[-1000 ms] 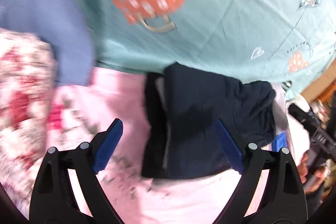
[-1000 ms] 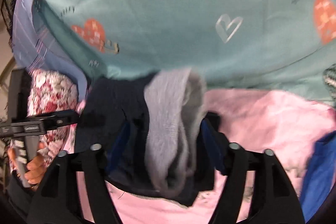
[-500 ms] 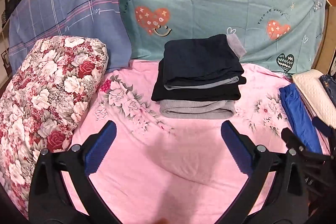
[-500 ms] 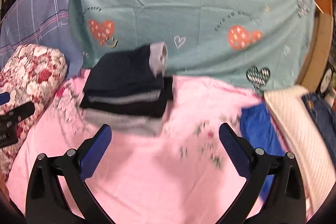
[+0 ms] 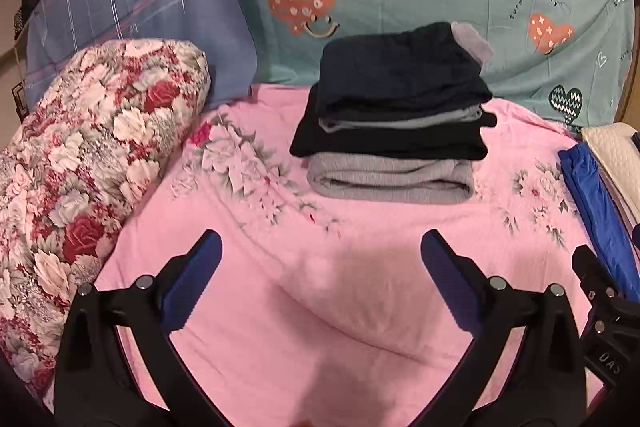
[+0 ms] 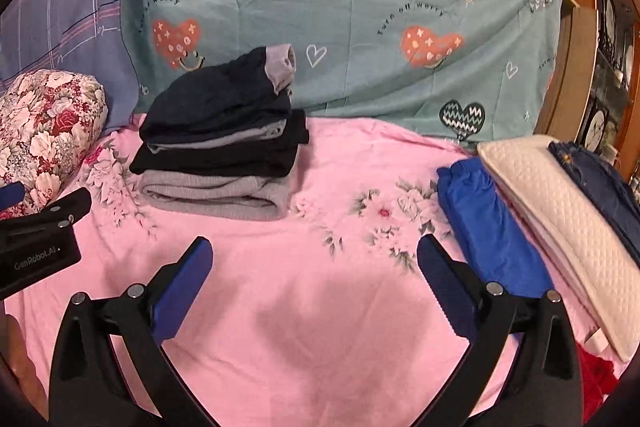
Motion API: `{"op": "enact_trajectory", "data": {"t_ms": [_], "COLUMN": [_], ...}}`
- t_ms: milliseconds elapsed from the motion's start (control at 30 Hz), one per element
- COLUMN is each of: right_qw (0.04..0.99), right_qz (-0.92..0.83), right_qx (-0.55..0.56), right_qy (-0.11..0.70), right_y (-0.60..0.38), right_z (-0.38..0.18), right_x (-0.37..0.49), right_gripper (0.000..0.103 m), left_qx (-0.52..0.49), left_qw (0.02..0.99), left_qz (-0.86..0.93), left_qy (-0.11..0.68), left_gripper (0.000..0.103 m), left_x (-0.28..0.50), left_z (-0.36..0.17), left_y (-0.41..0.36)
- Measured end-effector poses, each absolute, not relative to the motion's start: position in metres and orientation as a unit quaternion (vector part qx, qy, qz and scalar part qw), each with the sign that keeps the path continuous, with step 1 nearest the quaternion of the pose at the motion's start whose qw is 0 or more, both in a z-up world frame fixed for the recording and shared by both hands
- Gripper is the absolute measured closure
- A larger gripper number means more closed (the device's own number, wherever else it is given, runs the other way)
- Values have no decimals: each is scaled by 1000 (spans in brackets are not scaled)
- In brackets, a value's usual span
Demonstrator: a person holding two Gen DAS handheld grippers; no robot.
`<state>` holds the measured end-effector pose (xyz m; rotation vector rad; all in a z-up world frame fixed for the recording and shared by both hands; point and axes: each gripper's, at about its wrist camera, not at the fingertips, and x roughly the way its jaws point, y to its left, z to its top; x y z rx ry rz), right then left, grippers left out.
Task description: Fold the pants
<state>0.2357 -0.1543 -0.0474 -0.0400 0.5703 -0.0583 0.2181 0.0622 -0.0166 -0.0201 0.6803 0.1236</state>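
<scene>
The folded navy pants (image 5: pixel 404 75) top the stack of folded clothes (image 6: pixel 218 151) on the pink bedsheet (image 5: pixel 360 267) — apparently done. Left gripper (image 5: pixel 320 283) and right gripper (image 6: pixel 314 287) gape empty; blue pants (image 6: pixel 488 223) probably wait unfolded.

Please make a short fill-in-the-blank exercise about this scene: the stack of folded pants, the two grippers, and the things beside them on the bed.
1. The bottom item of the stack of folded pants has the colour ____.
2. The stack rests on a bedsheet of ____ colour with flowers.
3. The left gripper and the right gripper are both ____ and hold nothing.
4. In the right wrist view, the blue garment lies to the ____ of the stack.

Missing words: grey; pink; open; right
</scene>
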Motion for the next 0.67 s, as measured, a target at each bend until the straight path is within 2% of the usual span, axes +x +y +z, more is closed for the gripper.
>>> {"op": "enact_trajectory", "data": {"t_ms": [667], "right_qw": [951], "right_qz": [-15], "right_qx": [-17], "right_qy": [307], "right_y": [-157], "right_z": [-59], "right_x": [239], "right_gripper": [1], "left_qx": [-7], "left_qw": [941], "left_qz": [55], "left_qy": [334], "left_gripper": [2], "left_x": [216], "left_z": [-24], "left_y": [58]}}
